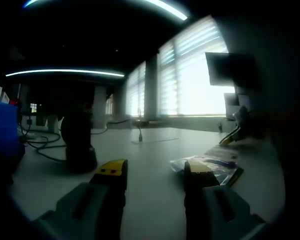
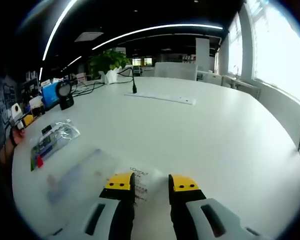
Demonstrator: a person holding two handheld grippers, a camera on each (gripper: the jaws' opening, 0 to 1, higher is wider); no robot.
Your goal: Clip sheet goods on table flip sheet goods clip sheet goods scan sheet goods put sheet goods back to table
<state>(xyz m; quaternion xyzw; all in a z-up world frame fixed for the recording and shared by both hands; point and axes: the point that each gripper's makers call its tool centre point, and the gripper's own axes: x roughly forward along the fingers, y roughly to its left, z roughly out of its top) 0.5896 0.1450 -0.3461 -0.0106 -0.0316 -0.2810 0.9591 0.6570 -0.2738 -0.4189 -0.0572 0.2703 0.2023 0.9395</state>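
Left gripper (image 1: pixel 152 172): we saw its two yellow-tipped jaws standing apart above the white table (image 1: pixel 150 150), with nothing between them.
Right gripper (image 2: pixel 152 184): its jaws were also apart; we held them low over the table, and the near edge of a clear packet (image 2: pixel 87 172) lay just under and beside the left jaw tip. We could not tell if the jaw touched it.
Sheet goods, right gripper view: the clear packet with a white printed label lay flat on the near left part of the table. A second clear bag (image 2: pixel 55 139) with coloured items inside lay further to the left, apart from the first.
Sheet goods, left gripper view: a clear bag with blue print (image 1: pixel 210 165) lay flat on the table, just beyond the right jaw tip.
Scanner: a dark device on a stand (image 1: pixel 79 142) stood on the left, with cables beside it.
Far table: a small black stand (image 2: pixel 134 89) and a long flat strip (image 2: pixel 162 98) were in the middle; a green plant (image 2: pixel 108 61) stood behind.
Windows: bright windows with blinds (image 1: pixel 190 75) were on the far right.
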